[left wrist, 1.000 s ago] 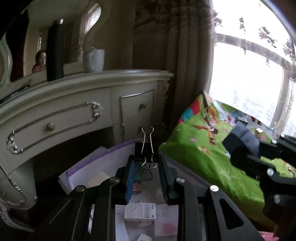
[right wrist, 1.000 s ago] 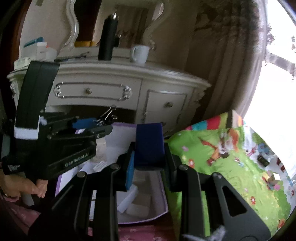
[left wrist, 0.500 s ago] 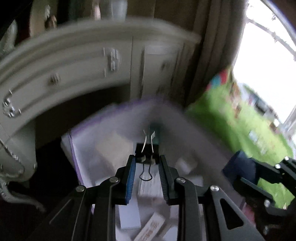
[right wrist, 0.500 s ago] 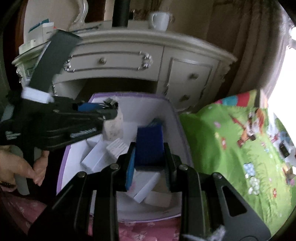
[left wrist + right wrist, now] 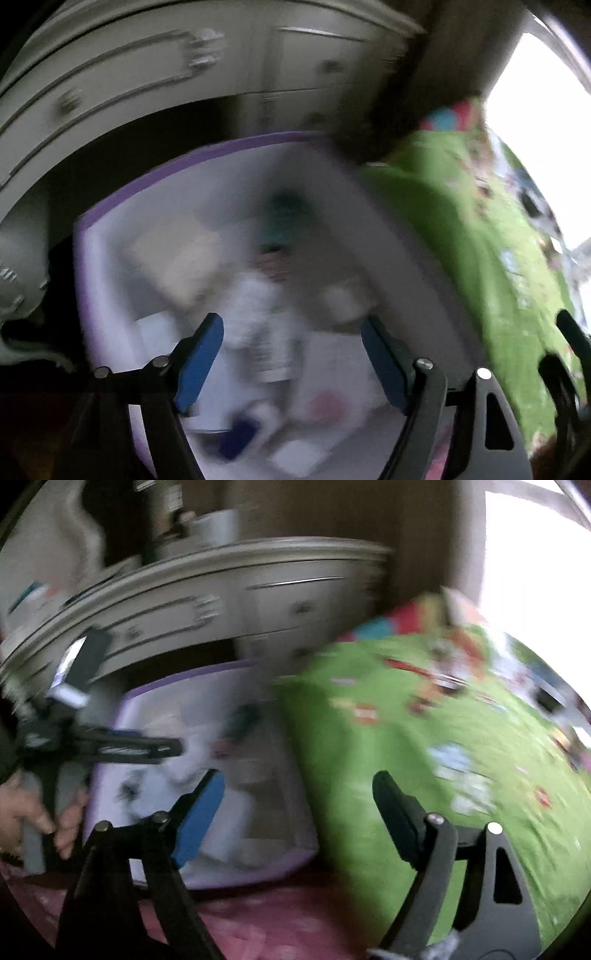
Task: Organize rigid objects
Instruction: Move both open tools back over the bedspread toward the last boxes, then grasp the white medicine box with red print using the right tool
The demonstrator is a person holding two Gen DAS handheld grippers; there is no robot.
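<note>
Your left claw [image 5: 291, 354] has just been opening, its jaws apart with nothing between, above the white box [image 5: 110, 206] with blurred small items inside. Only the right view shows your hand [image 5: 33, 812] at 9 o'clock. Your right claw [image 5: 299, 808] has just opened too, empty. A green blanket [image 5: 424, 738] lies at 3 o'clock, a dresser [image 5: 258, 590] at 12.

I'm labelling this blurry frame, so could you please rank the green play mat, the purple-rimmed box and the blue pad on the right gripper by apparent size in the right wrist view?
1. green play mat, the largest patch.
2. purple-rimmed box, clearly smaller.
3. blue pad, smallest, though nearness to the camera enlarges it.
</note>
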